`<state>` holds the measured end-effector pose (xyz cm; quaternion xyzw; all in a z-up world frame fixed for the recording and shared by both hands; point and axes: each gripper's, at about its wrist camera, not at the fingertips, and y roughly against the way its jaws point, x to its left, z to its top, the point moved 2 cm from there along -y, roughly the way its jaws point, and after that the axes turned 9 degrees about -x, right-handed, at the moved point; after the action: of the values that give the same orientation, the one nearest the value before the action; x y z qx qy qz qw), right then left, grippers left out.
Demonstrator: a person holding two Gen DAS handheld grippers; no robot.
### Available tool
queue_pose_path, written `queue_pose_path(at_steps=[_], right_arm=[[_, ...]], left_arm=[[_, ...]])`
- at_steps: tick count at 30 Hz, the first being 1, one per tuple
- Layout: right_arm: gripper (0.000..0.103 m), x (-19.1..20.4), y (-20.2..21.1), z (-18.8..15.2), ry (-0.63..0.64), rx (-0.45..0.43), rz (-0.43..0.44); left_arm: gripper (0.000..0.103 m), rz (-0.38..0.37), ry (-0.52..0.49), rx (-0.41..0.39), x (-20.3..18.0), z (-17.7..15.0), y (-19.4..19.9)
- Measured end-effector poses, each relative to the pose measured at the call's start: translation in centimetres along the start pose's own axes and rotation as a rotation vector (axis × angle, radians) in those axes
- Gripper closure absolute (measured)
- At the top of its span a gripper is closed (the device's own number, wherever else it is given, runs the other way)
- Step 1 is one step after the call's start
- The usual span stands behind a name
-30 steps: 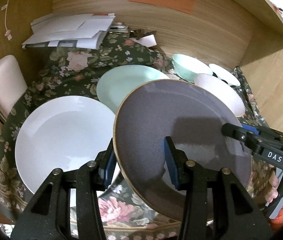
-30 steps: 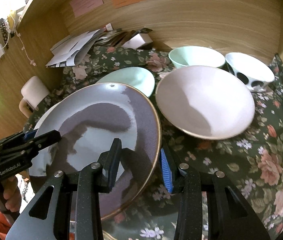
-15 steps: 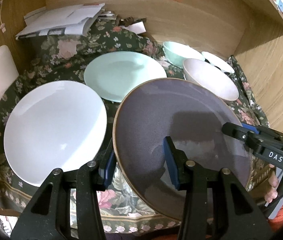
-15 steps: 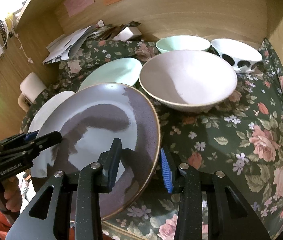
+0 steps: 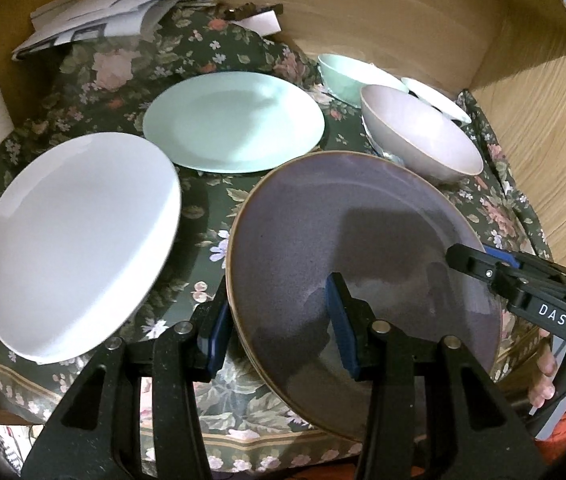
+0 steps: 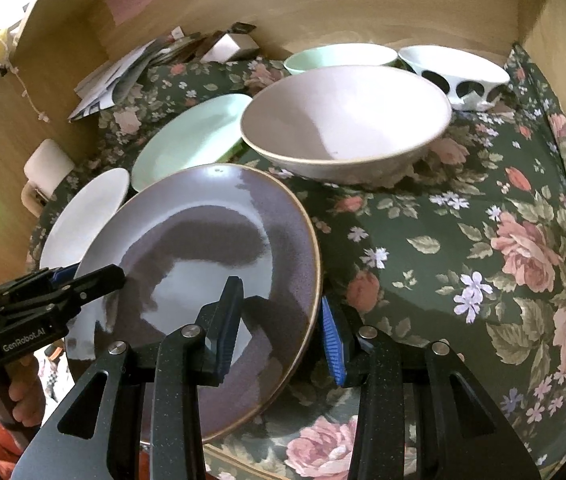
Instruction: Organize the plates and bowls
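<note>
I had the purple plate [image 5: 363, 240] clamped by its rim on both sides, my left gripper [image 5: 279, 328] and right gripper [image 6: 279, 320] each closed on it, above the near edge of the flowered tablecloth [image 6: 483, 240]. Past the plate sat a white plate [image 5: 79, 240], a green plate [image 5: 235, 120] and a pink bowl [image 6: 343, 120]. The green bowl [image 6: 339, 56] was mostly hidden behind that bowl, and the plate's underside was out of sight.

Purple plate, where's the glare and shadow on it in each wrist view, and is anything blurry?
Left wrist view: purple plate matte, with a dark shadow patch; white plate edge smeared. Right wrist view: bright glare sheets across the plate, dark reflection inside; fisheye bends the wooden wall.
</note>
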<state>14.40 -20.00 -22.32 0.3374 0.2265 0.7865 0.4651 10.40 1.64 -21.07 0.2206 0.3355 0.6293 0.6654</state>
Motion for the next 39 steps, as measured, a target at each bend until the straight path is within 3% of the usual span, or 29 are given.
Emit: queue_pose_path(at_steps=[14, 22, 32, 33, 39], right_arm=[[0.069, -0.7, -0.5, 0.1, 0.006, -0.006, -0.034], [0.067, -0.2, -0.3, 0.0, 0.052, -0.023, -0.068], [0.056, 0.4, 2.8, 1.4, 0.071, -0.114, -0.076], [0.055, 0.7, 3.1, 1.6, 0.074, -0.125, -0.073], [0.051, 2.7, 4.9, 2.5, 0.105, -0.191, -0.038]], left_arm=[[0.058, -0.004, 0.002, 0.018, -0.3, 0.3, -1.9], [0.058, 0.027, -0.048, -0.009, -0.4, 0.2, -1.9], [0.057, 0.031, -0.068, -0.146, -0.7, 1.7, 1.1], [0.056, 0.028, -0.069, -0.163, -0.6, 1.9, 1.5], [0.029, 0.038, -0.061, -0.302, -0.2, 3.3, 5.0]])
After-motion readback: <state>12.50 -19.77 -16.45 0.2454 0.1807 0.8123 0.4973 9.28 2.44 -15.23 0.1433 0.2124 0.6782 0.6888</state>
